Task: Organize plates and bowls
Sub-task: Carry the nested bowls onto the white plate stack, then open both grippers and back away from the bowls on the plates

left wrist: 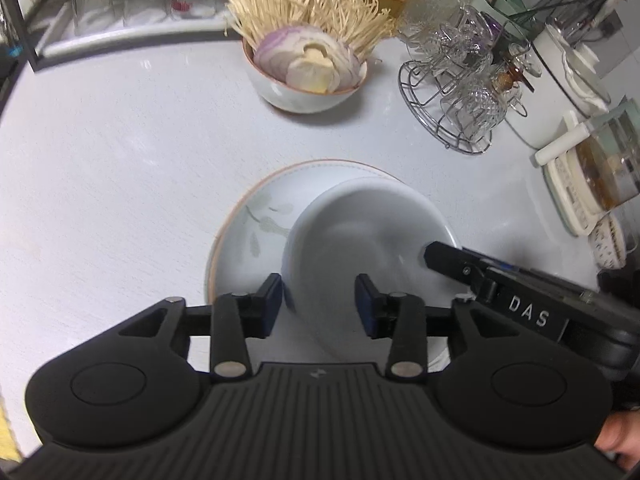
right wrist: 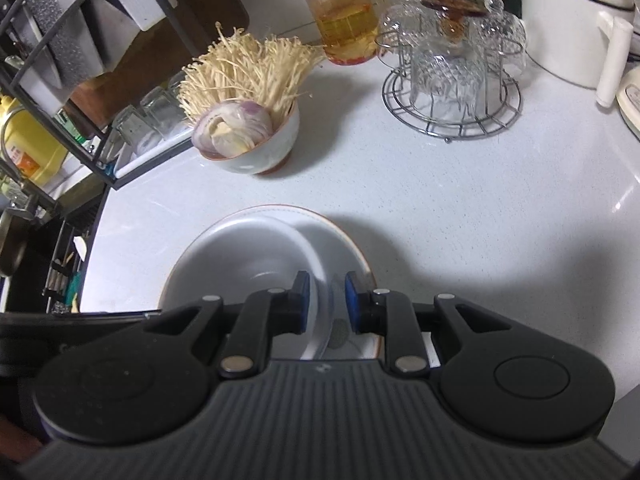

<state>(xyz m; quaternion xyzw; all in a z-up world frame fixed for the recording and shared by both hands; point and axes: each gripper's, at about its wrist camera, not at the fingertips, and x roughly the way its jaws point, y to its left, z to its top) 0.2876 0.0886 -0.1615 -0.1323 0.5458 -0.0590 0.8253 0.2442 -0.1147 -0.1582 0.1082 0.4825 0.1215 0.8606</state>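
Bowl (left wrist: 360,232): plain white. Plate (left wrist: 256,216): pale, brown rim line, faint green leaf motif. Pads (left wrist: 272,304): blue. Counter (left wrist: 120,160): speckled white. Jar (right wrist: 340,12): red lid, amber contents.

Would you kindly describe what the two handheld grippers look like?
Both the left gripper and right gripper are matte black, with ribbed bodies, round side housings, silver pivot pins and blue pads on the fingers. The right gripper's side bears white letters "DAS". No cables or sleeves show.
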